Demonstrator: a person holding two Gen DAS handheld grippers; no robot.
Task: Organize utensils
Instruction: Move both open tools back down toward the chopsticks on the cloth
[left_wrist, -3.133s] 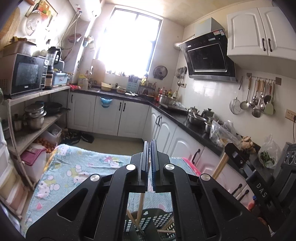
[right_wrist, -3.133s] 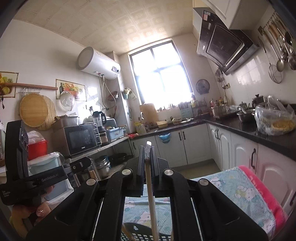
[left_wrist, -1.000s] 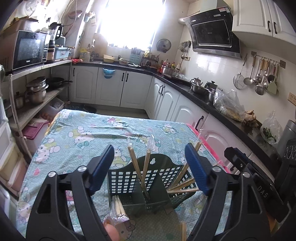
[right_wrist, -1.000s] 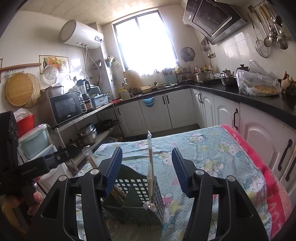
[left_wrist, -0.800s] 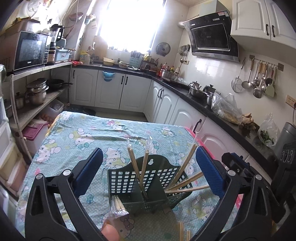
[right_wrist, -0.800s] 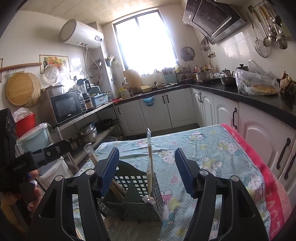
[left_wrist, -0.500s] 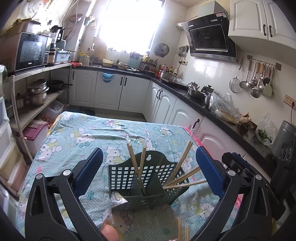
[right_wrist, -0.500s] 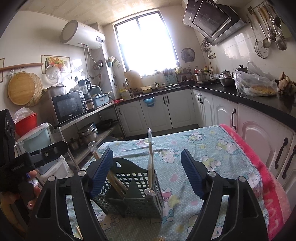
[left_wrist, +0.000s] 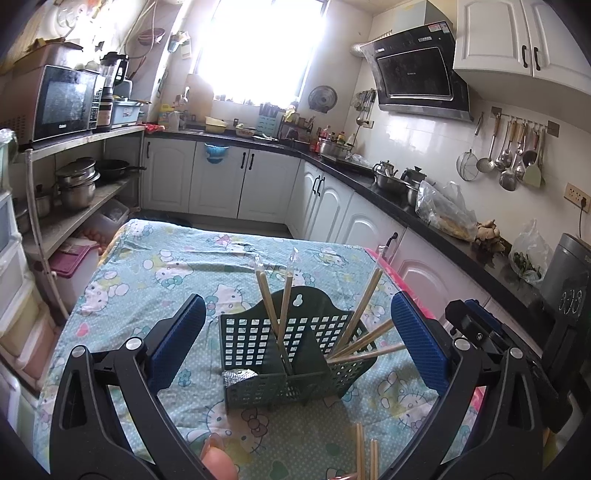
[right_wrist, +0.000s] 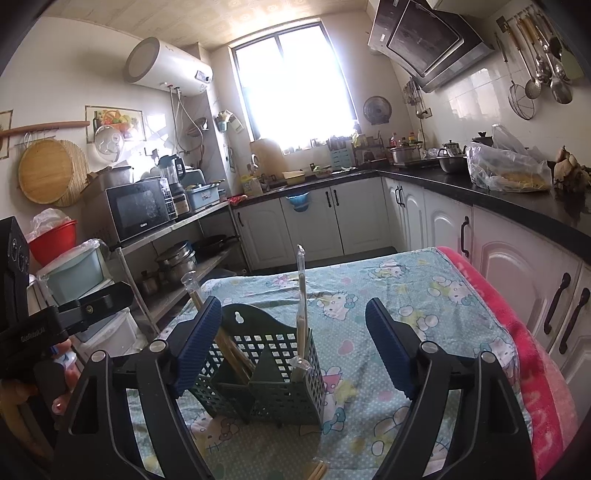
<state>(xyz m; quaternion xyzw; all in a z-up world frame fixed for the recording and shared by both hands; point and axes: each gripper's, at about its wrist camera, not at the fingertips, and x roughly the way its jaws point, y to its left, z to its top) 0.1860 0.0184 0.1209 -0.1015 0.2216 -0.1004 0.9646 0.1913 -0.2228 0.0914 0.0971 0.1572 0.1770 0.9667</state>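
Kitchen cabinets and a black counter are wrapping around a table (left_wrist: 155, 266) covered in a pale cartoon-print cloth, and I am looking down at it through both wrist cameras. Sitting on that cloth is my landmark, a dark green plastic utensil basket (left_wrist: 258, 332) with a grid wall and inner dividers. Several pairs of wooden chopsticks (left_wrist: 364, 295) are leaning out of the basket's compartments, some in clear wrappers; which compartment each sits in is hard for me to make out. More loose chopsticks (left_wrist: 360, 456) are lying on the cloth nearer me than the basket, cut off by the frame edge.

My left gripper (left_wrist: 295, 343) is standing wide apart in front of the basket, pressing on nothing. My right gripper (right_wrist: 291, 350) is opening, its blue pads (right_wrist: 386, 349) clear of the wrapped chopstick pair (right_wrist: 301, 295) standing upright in the basket between them. One pad is hiding part of the basket's wall.
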